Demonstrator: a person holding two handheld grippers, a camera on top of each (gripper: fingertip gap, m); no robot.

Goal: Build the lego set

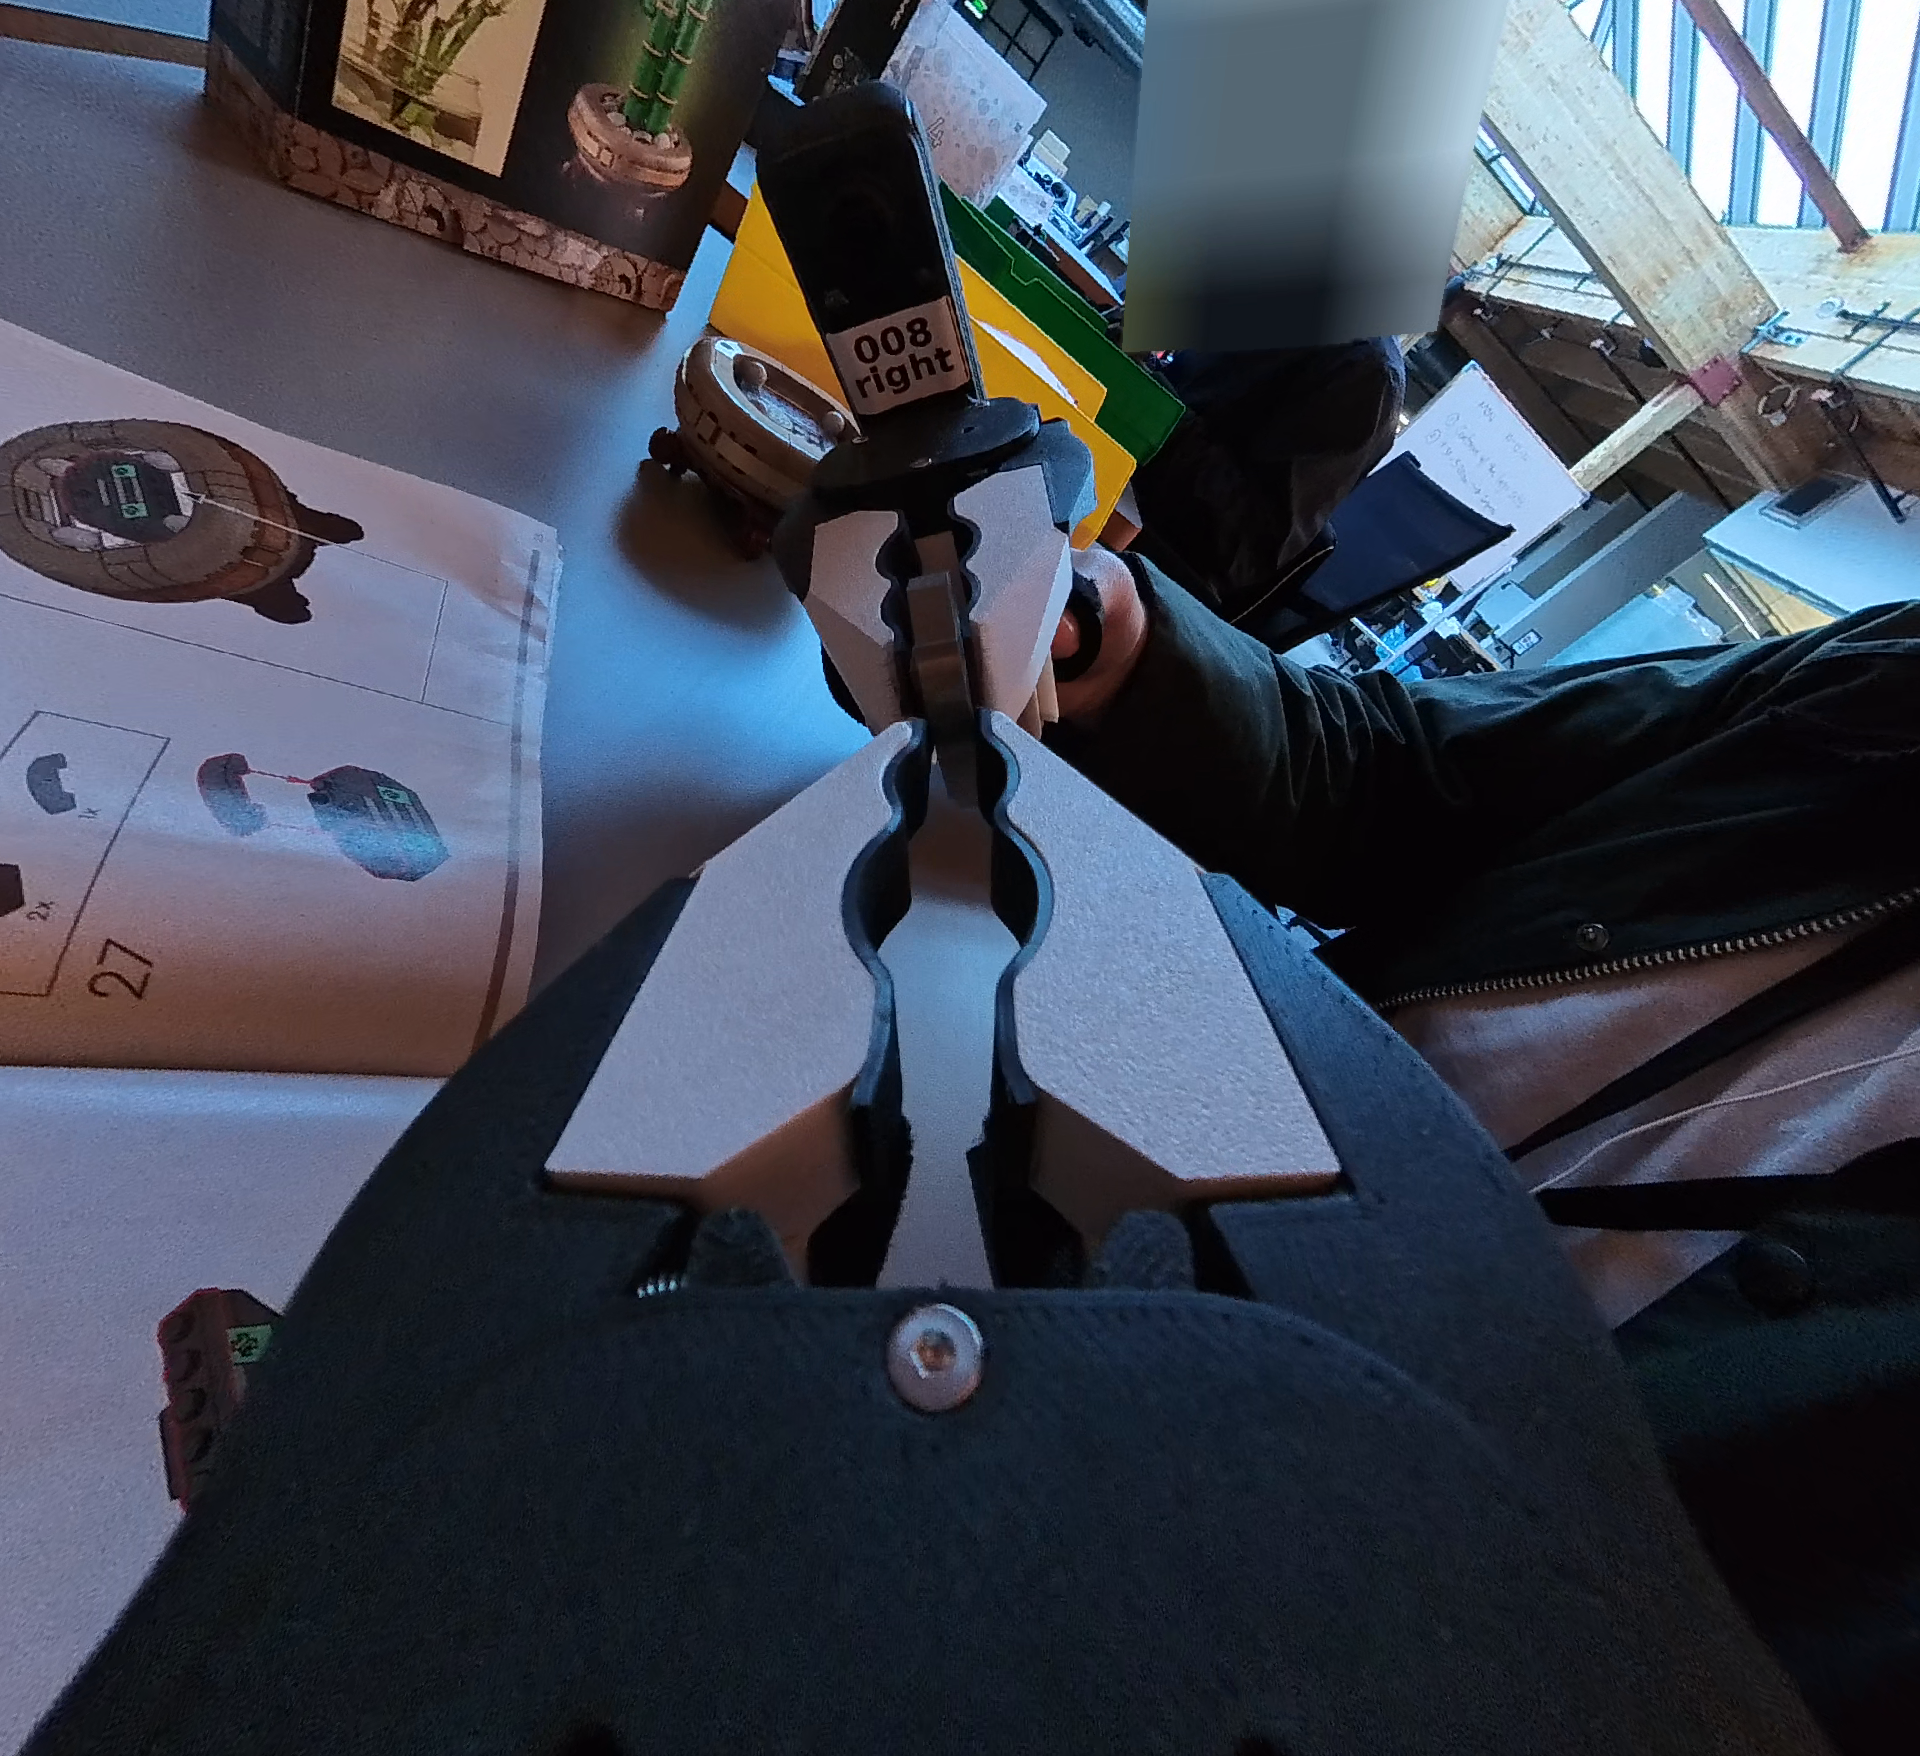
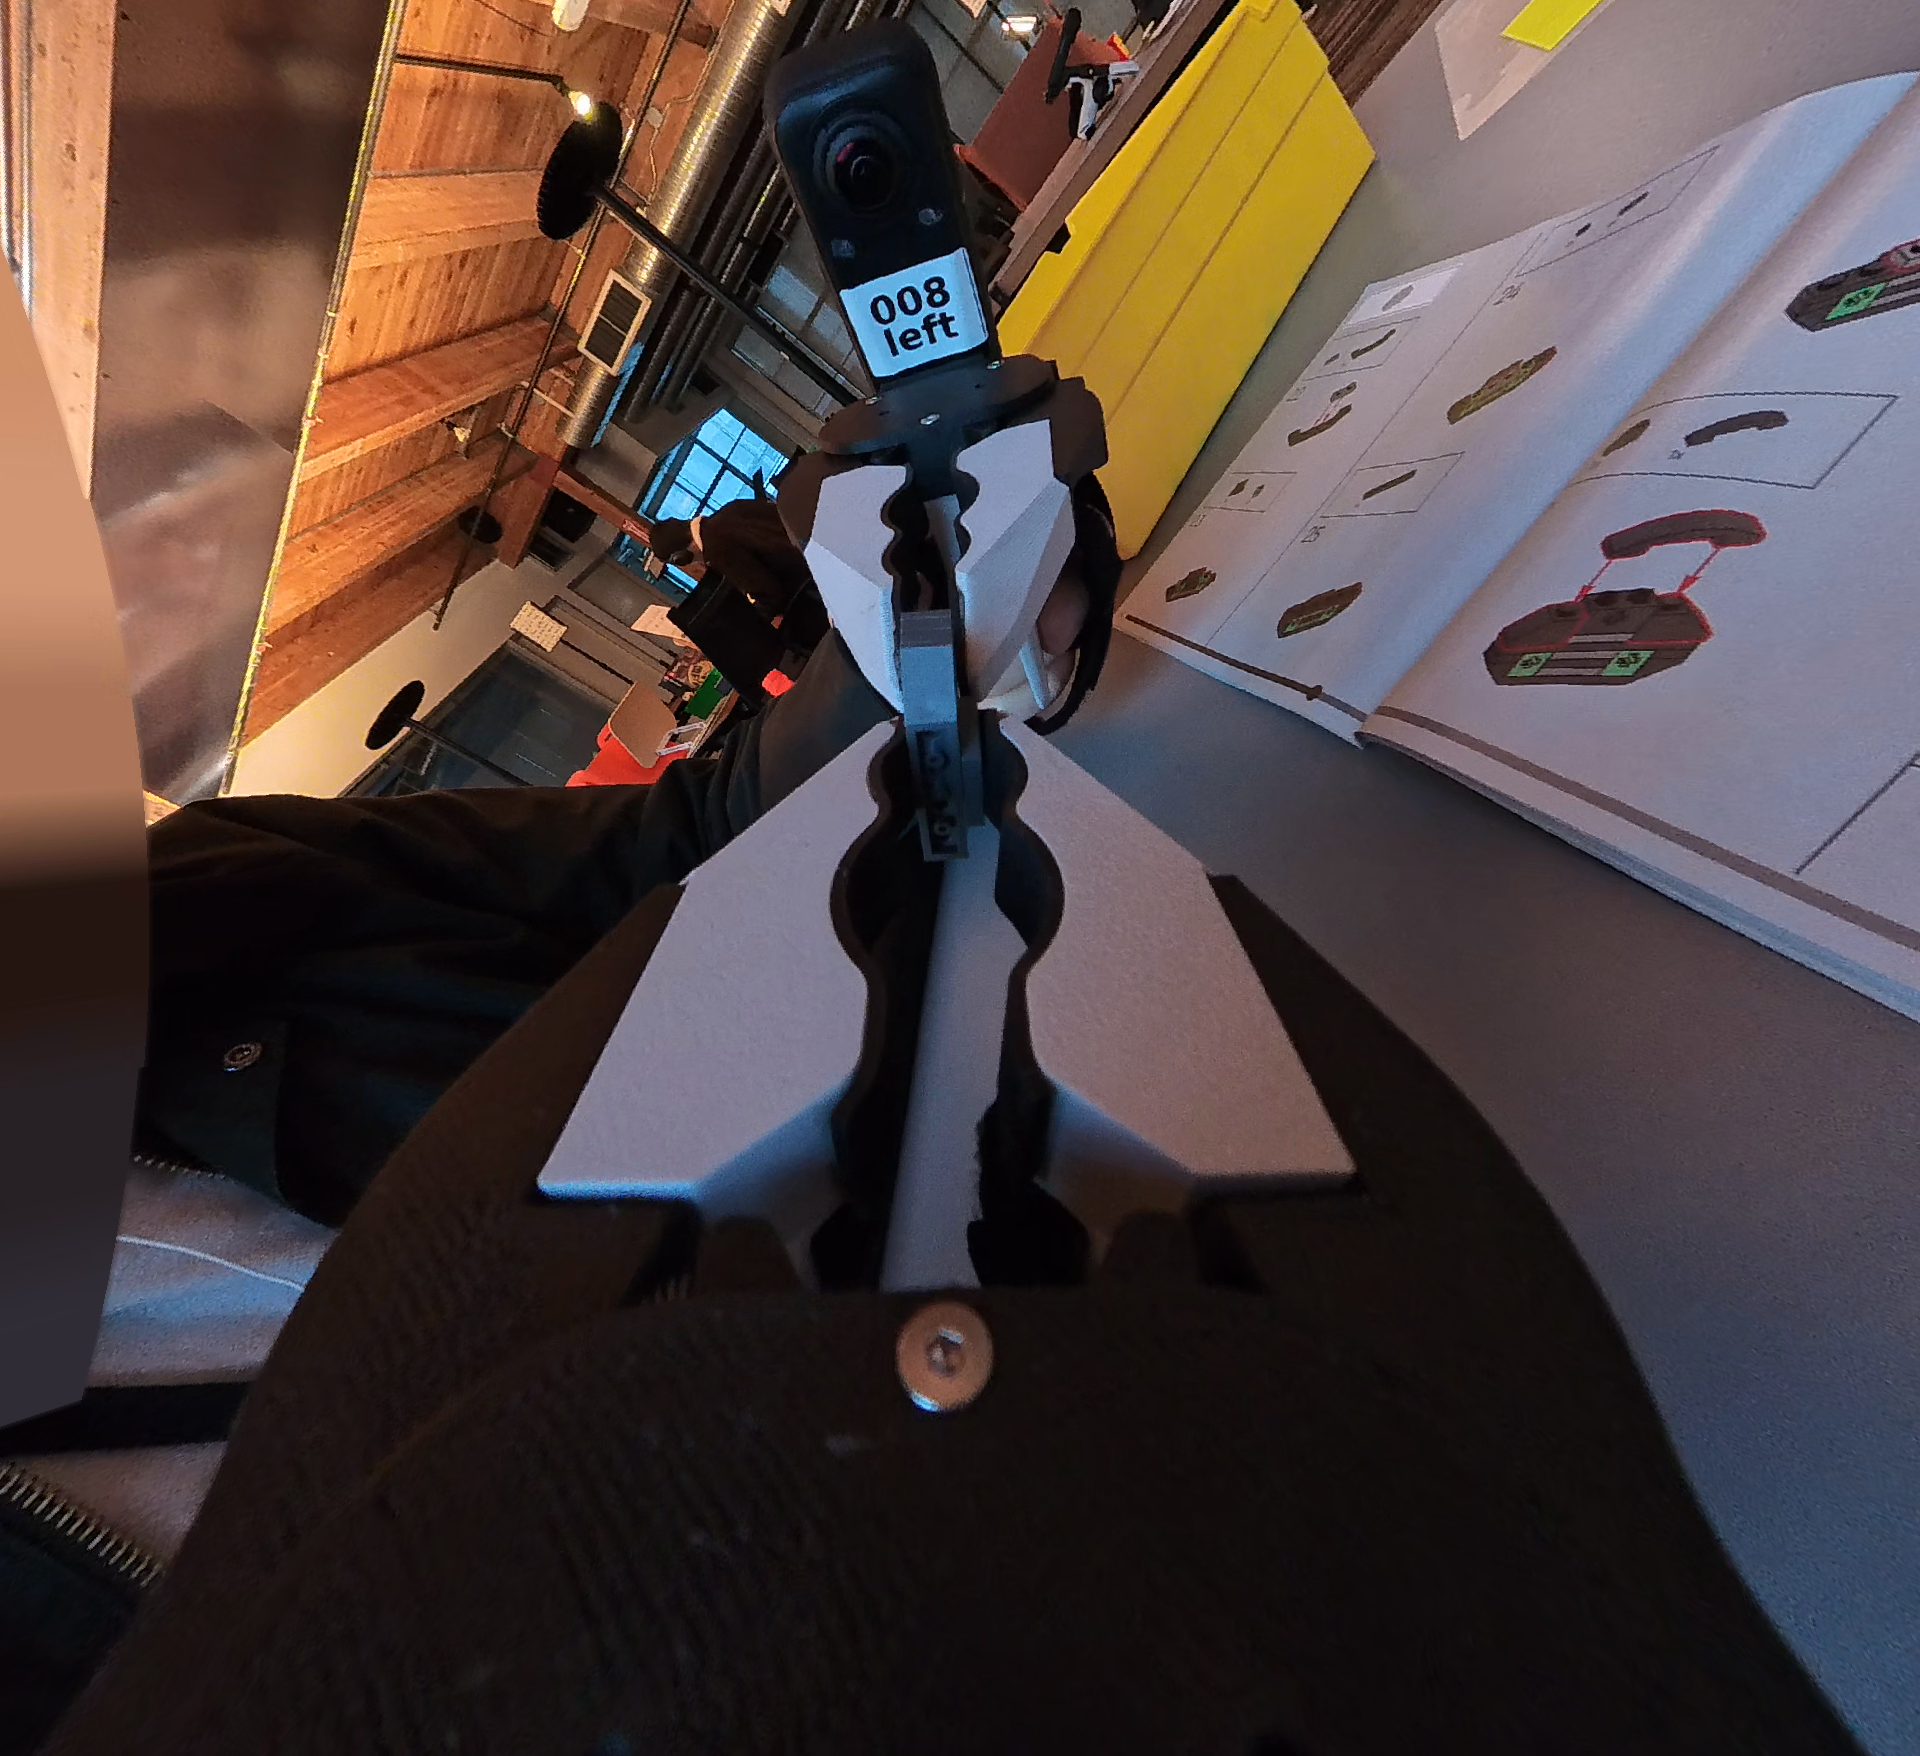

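My two grippers face each other tip to tip above the grey table. A narrow grey lego piece (image 1: 940, 646) runs between them. My left gripper (image 1: 951, 742) is shut on its near end. My right gripper (image 1: 943, 704) is shut on its far end. In the right wrist view the piece (image 2: 940, 792) shows studs and sits in the right gripper (image 2: 943, 742). Its lighter far part lies between the fingers of the left gripper (image 2: 938, 693). A round tan and brown pot build (image 1: 753, 418) stands on the table behind the right gripper.
The open instruction booklet (image 1: 260, 719) lies on the table (image 1: 416, 324) to the left; it also shows in the right wrist view (image 2: 1610, 511). The lego box (image 1: 468, 44) stands at the back. Yellow folders (image 1: 779, 293) and a yellow cabinet (image 2: 1195, 283) lie beyond. A person's dark sleeve (image 1: 1455, 771) is at right. My left and right fingertips are right by each other.
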